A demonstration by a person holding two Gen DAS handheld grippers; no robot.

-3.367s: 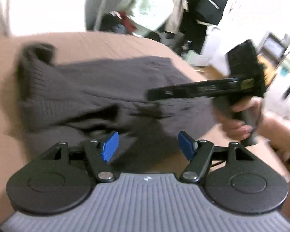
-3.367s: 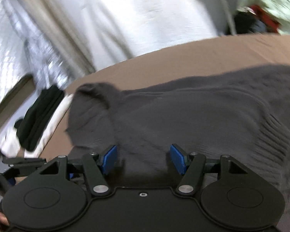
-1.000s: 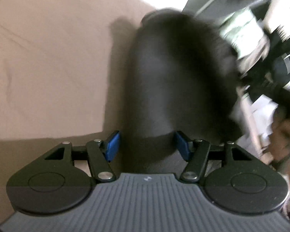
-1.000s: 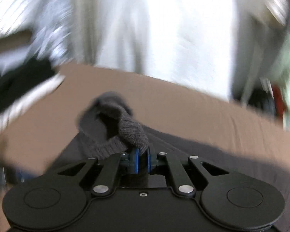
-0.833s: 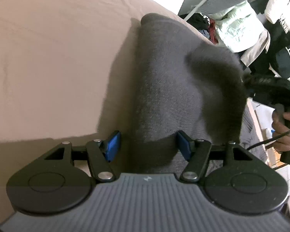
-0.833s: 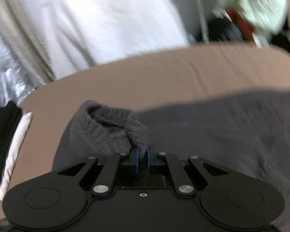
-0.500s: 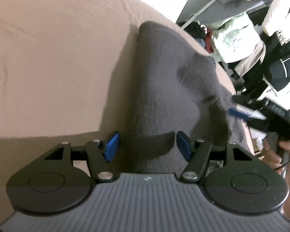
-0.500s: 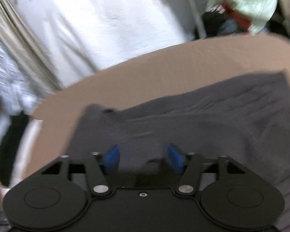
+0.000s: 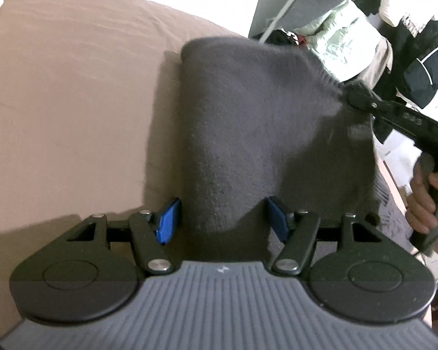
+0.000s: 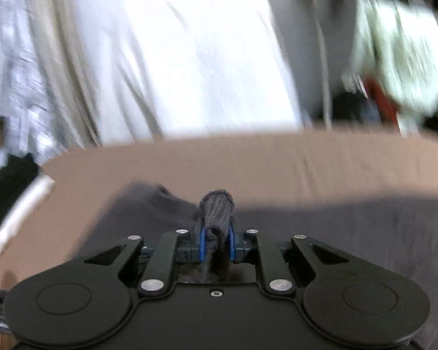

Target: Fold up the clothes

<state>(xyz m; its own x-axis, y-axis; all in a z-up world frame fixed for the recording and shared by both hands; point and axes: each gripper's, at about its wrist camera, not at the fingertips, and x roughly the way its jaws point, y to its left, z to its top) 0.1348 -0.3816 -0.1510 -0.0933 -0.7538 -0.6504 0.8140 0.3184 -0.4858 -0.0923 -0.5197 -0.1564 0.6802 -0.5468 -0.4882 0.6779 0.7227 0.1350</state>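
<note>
A dark grey knitted sweater (image 9: 248, 122) lies on the brown bed sheet (image 9: 73, 87), with one layer lifted into a raised flap. My left gripper (image 9: 223, 221) is open low over the near end, and the fabric passes between its blue pads (image 9: 168, 221) without being pinched. My right gripper (image 10: 216, 245) has its jaws closing, and the pads press on a ribbed edge (image 10: 217, 207) of the sweater that sticks up between them. In the left wrist view the right gripper (image 9: 356, 96) holds the flap's far right corner up, with a hand (image 9: 423, 201) on its handle.
Hanging clothes on a rack (image 9: 350, 38) crowd the far right beyond the bed. A pale curtain (image 10: 175, 58) hangs behind the bed. A black and white folded item (image 10: 11, 192) lies off the sheet's left edge. Bare brown sheet (image 10: 277, 160) stretches beyond the sweater.
The right gripper let go of the sweater's cuff and opened, then shut again on a ribbed edge. The sweater's right side has risen into a flap. The left gripper stayed open.
</note>
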